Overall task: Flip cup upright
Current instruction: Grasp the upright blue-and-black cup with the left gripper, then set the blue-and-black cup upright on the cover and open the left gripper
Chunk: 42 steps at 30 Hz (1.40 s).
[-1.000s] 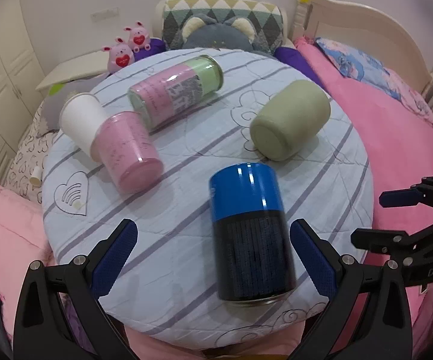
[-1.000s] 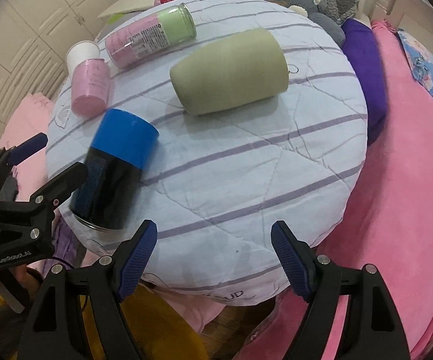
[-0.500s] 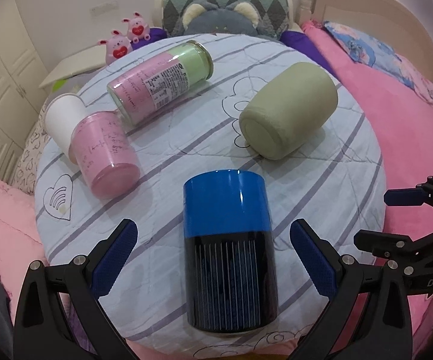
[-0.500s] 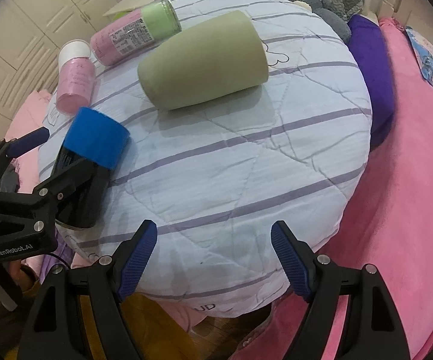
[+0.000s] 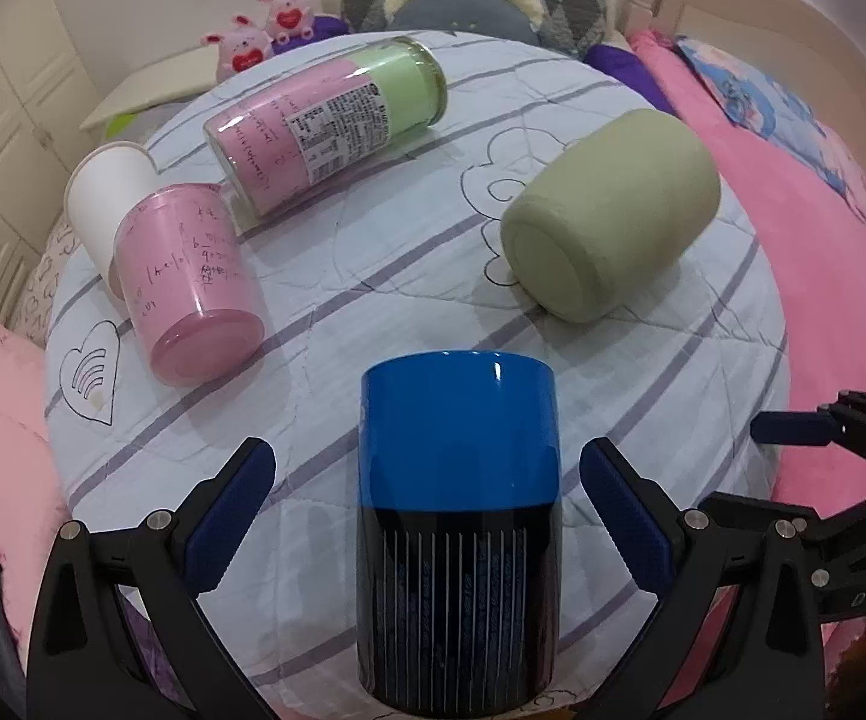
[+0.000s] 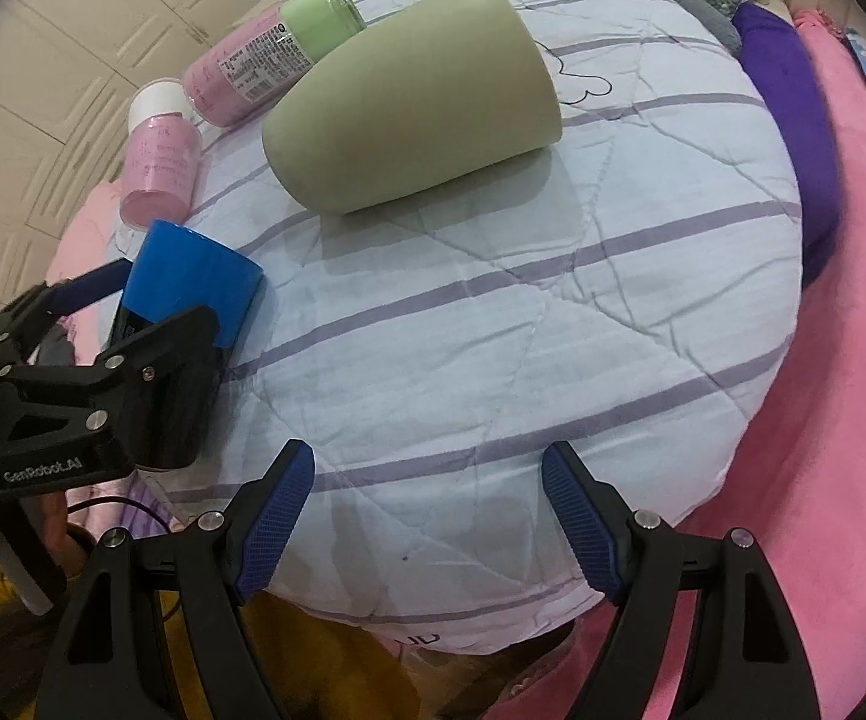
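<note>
Since a second ago the left gripper (image 5: 427, 516) has closed in on the blue and black cup (image 5: 457, 546), which now fills the space between its two fingers instead of lying ahead of them at a slant. Its fingers stand wide apart, one on each side of the cup, with a gap visible between each blue pad and the cup wall, so nothing is clamped. That cup lies on its side near the front edge of the round striped cushion (image 5: 703, 360), its blue end pointing away from the camera and its black end toward it.

From the right wrist view the same cup (image 6: 193, 282) sits at the left edge of the cushion (image 6: 553, 312) with the left gripper (image 6: 133, 324) straddling it. The right gripper (image 6: 427, 516) hovers over the cushion's near edge with its fingers spread wide and nothing between them, well apart from every cup.

Further back on the cushion a green cup (image 5: 607, 216) lies on its side, base toward the left camera. A pink cup (image 5: 193, 288) lies on its side at the left, touching a white cup (image 5: 109, 198) behind it. A pink and green jar (image 5: 325, 132) with a printed label lies beyond them. Two small pink plush toys (image 5: 265, 30) and a grey bear pillow (image 5: 463, 6) sit behind the cushion, and a pink blanket (image 5: 823, 276) spreads to the right
</note>
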Each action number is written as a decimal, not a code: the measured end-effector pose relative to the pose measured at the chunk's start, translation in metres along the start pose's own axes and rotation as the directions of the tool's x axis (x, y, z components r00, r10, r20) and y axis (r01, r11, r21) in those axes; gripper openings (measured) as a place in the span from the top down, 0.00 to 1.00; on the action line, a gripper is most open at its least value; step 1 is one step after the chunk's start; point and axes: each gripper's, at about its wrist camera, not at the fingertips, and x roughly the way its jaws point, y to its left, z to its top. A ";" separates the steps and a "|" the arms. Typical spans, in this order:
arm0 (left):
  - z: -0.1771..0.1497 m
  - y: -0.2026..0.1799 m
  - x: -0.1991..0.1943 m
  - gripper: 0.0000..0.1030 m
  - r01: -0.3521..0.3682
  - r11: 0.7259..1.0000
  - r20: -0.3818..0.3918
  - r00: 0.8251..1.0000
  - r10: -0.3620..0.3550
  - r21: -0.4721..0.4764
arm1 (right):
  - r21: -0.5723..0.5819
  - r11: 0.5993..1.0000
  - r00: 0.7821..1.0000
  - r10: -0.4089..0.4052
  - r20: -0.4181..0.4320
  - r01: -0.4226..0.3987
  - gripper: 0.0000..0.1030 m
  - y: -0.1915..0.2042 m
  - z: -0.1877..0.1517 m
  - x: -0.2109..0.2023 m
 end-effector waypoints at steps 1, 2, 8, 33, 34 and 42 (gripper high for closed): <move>0.000 0.000 0.000 0.09 -0.017 1.000 0.005 1.000 0.017 0.007 | -0.004 1.000 1.000 0.001 -0.001 -0.001 0.23 0.000 0.001 0.001; -0.001 -0.002 0.000 0.23 -0.025 0.999 0.007 1.000 0.025 0.021 | -0.006 1.000 1.000 0.003 -0.001 -0.003 0.23 0.000 0.001 0.002; -0.001 -0.013 0.001 0.31 -0.067 0.996 0.029 0.997 0.065 0.058 | -0.009 1.000 1.000 0.006 0.001 -0.006 0.23 0.001 0.001 0.005; 0.010 -0.015 -0.024 0.31 -0.091 0.992 0.128 0.989 0.079 0.089 | -0.008 0.999 0.999 -0.035 -0.005 0.035 0.23 -0.005 0.000 0.001; 0.010 -0.014 -0.026 0.31 -0.095 0.992 0.135 0.987 0.083 0.086 | -0.005 0.999 0.999 -0.037 -0.005 0.037 0.23 -0.005 0.000 0.001; 0.012 -0.009 -0.046 0.31 -0.093 0.993 0.224 0.972 0.074 0.075 | -0.001 0.998 0.998 -0.058 0.011 0.058 0.23 0.002 -0.006 -0.006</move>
